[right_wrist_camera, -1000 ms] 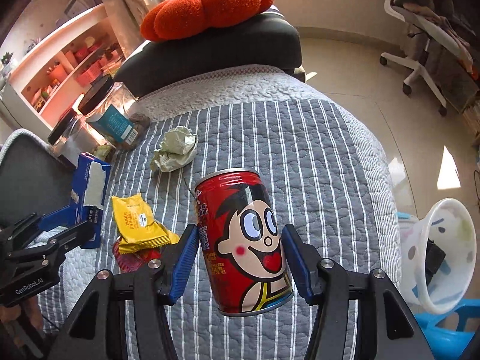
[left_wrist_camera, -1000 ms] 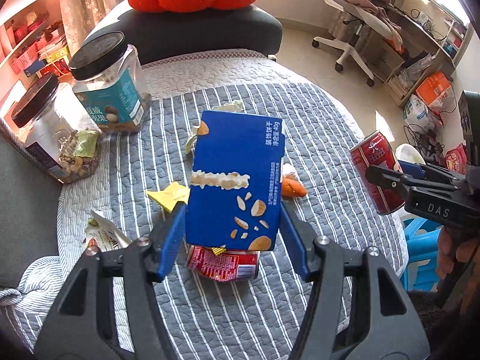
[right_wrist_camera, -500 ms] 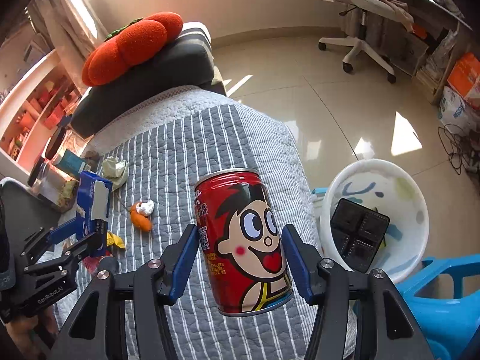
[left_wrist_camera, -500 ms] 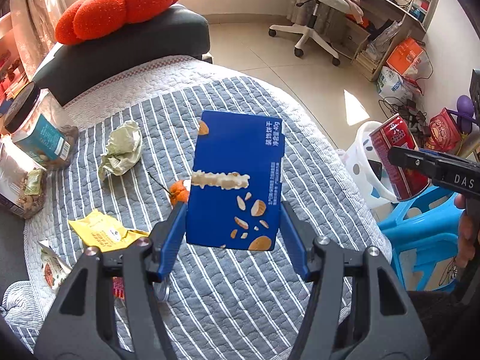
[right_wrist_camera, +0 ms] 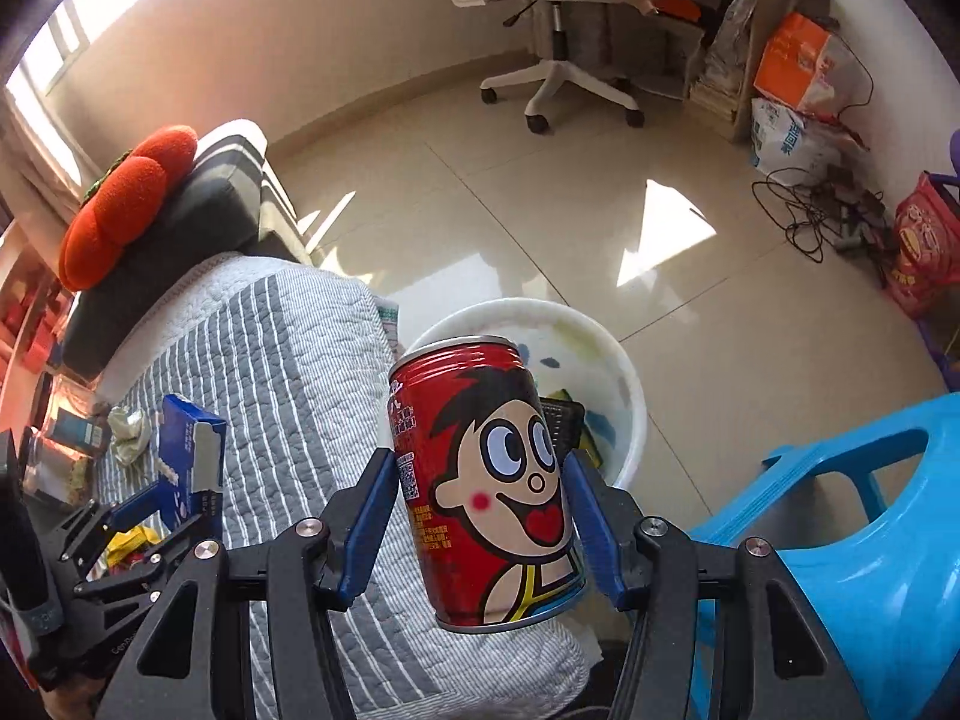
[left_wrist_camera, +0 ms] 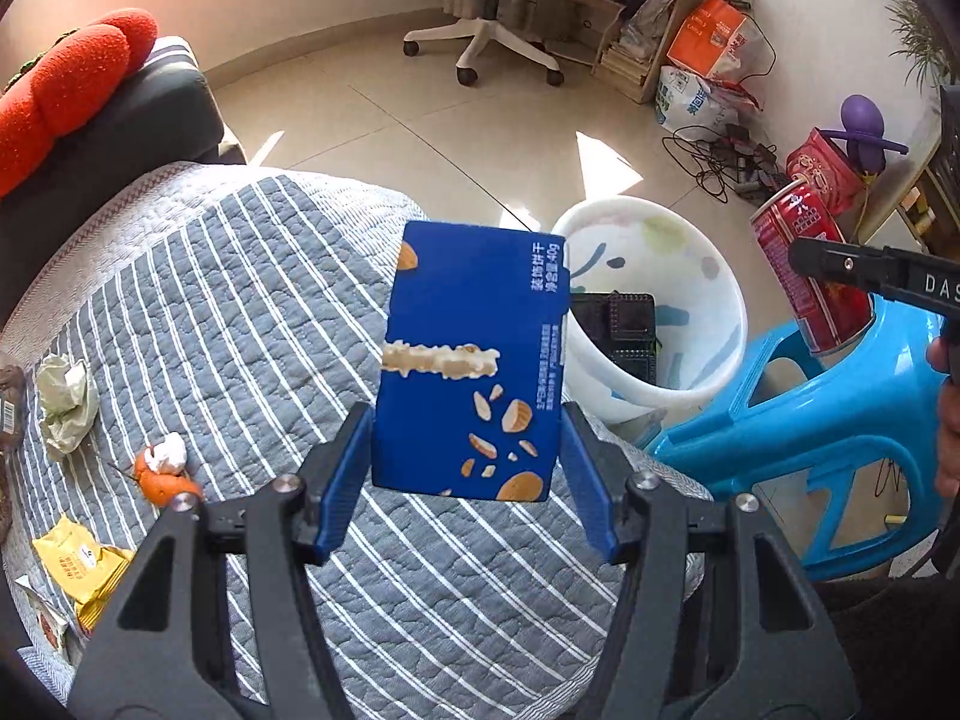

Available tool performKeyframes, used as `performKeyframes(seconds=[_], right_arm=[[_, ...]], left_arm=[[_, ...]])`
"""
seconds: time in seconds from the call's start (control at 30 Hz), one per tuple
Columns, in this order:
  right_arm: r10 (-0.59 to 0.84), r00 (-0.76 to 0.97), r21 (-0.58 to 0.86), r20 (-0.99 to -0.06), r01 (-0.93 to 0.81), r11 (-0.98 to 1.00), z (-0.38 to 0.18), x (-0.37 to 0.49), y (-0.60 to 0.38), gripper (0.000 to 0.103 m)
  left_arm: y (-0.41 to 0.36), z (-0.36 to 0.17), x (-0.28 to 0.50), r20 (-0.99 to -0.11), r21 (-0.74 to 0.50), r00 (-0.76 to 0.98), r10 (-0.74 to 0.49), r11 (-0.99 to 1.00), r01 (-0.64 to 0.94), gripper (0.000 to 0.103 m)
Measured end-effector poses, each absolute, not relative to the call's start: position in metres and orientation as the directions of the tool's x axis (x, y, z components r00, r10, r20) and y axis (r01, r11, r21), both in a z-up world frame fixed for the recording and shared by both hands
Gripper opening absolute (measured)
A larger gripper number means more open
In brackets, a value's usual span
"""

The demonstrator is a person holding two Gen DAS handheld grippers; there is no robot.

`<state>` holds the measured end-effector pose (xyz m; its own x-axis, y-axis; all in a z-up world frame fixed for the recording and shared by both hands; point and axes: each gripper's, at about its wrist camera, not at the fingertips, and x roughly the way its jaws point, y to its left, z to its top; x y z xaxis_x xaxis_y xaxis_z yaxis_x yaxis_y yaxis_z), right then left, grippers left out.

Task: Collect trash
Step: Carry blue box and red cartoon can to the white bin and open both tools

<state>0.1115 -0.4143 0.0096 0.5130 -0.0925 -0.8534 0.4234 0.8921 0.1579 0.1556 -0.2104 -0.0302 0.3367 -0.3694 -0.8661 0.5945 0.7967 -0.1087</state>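
Beside the white bin [left_wrist_camera: 714, 276], my left gripper [left_wrist_camera: 468, 468] clamps a blue box [left_wrist_camera: 474, 360] reading "40g"; my right gripper [right_wrist_camera: 480, 522] clamps a red can [right_wrist_camera: 486, 480], cartoon face seen only from the right wrist.

Both wrist views tilted steeply down from close above the striped quilt's edge, facing the white bin [left_wrist_camera: 717, 276] [right_wrist_camera: 630, 372], shared with quilt [left_wrist_camera: 240, 312] [right_wrist_camera: 288, 372] and blue stool [left_wrist_camera: 798, 420] [right_wrist_camera: 870, 516].

The blue cardboard snack box [left_wrist_camera: 474, 372] sits between the left tool's [left_wrist_camera: 468, 474] pads, over the edge of the grey striped quilted worktop [left_wrist_camera: 240, 324]. Right of that edge stands the white plastic bin [left_wrist_camera: 714, 312], holding a black tray [left_wrist_camera: 618, 324]; the blue plastic stool [left_wrist_camera: 798, 414] is just right of it. The red drink can [right_wrist_camera: 486, 480], clamped in the right tool [right_wrist_camera: 480, 516], hangs before the bin. On the worktop's left lie a crumpled paper wad [left_wrist_camera: 66, 396], an orange peel [left_wrist_camera: 162, 474] and a yellow wrapper [left_wrist_camera: 81, 564].
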Motion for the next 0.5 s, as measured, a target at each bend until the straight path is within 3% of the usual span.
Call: performKeyframes(seconds=[0.43,0.47,0.5], right_arm=[[-0.112,0.473,0.187,-0.874,0.540,0.821,-0.005,0.066,-0.489,0.058],[-0.111,0.472,0.189,-0.875,0.544,0.818,-0.006,0.064,-0.492,0.058],[-0.111,0.470,0.191,-0.875,0.548,0.814,-0.007,0.063,-0.494,0.058]], left_arm=[[-0.322,-0.046,0.153,-0.847,-0.122,0.293,-0.444,0.698,0.706,0.063],[-0.323,-0.044,0.154,-0.834,-0.130,0.300,-0.463,0.693,0.709,0.069],[-0.322,-0.044,0.156,-0.830,-0.130,0.306,-0.467,0.695,0.707,0.086]])
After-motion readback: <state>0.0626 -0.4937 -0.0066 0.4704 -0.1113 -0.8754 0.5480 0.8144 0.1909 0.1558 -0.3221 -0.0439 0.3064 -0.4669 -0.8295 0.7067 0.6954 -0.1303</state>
